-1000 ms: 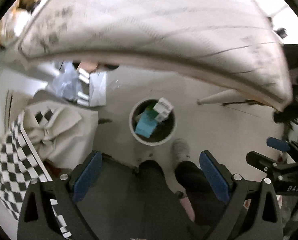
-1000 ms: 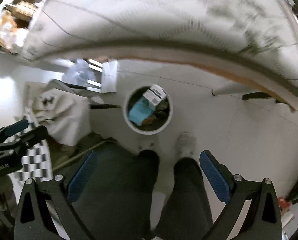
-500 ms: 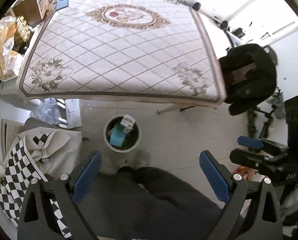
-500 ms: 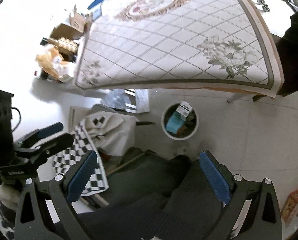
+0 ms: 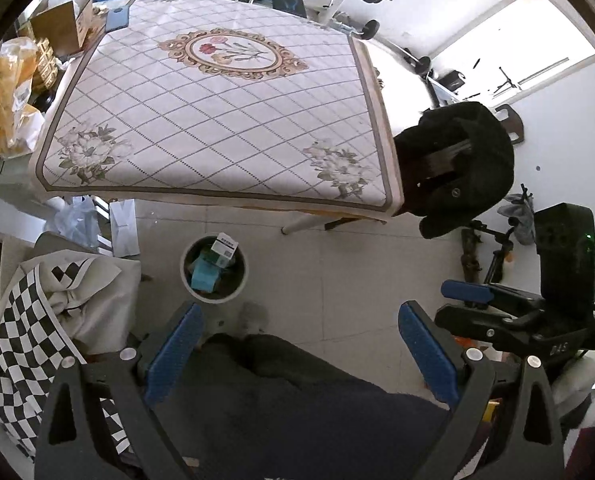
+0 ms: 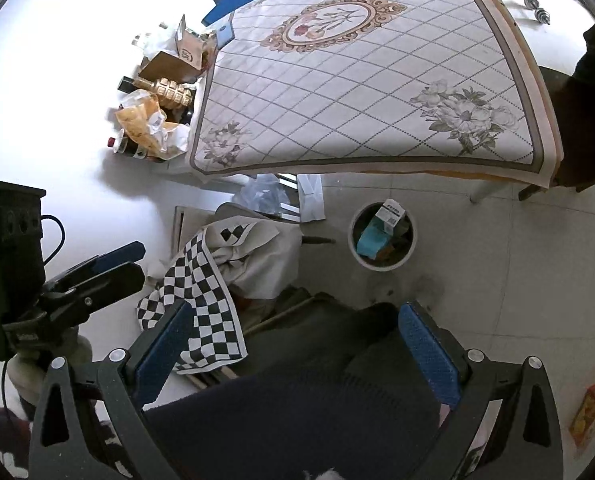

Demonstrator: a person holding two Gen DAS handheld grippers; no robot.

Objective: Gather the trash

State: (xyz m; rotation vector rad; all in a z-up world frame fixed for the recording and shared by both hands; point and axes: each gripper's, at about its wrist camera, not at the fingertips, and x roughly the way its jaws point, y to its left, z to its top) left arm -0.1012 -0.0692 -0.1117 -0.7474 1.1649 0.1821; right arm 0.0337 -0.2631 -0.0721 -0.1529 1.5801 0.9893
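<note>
Both grippers are held high above the floor, and a wide sweep of the room is seen from each wrist camera. The left gripper [image 5: 299,344] is spread wide, its blue-padded fingers [image 5: 175,346] well apart with nothing between them; the right gripper [image 6: 297,346] is likewise spread wide and empty. The round white trash bin [image 5: 187,280] is seen standing on the tiled floor [image 5: 337,272], just in front of the near edge of the table and beside a heap of checkered cloth [image 5: 13,340]. Trash is seen inside the bin: a teal carton [image 5: 204,275] and, leaning at the rim, a white box [image 5: 224,245] with a printed label. The table is covered by a quilted floral tablecloth [image 5: 225,120], on which nothing is seen lying. The person's dark trouser legs [image 5: 289,400] are seen below the fingers in both views. A black jacket [image 5: 457,168] is draped over a chair at the table's right corner.
</note>
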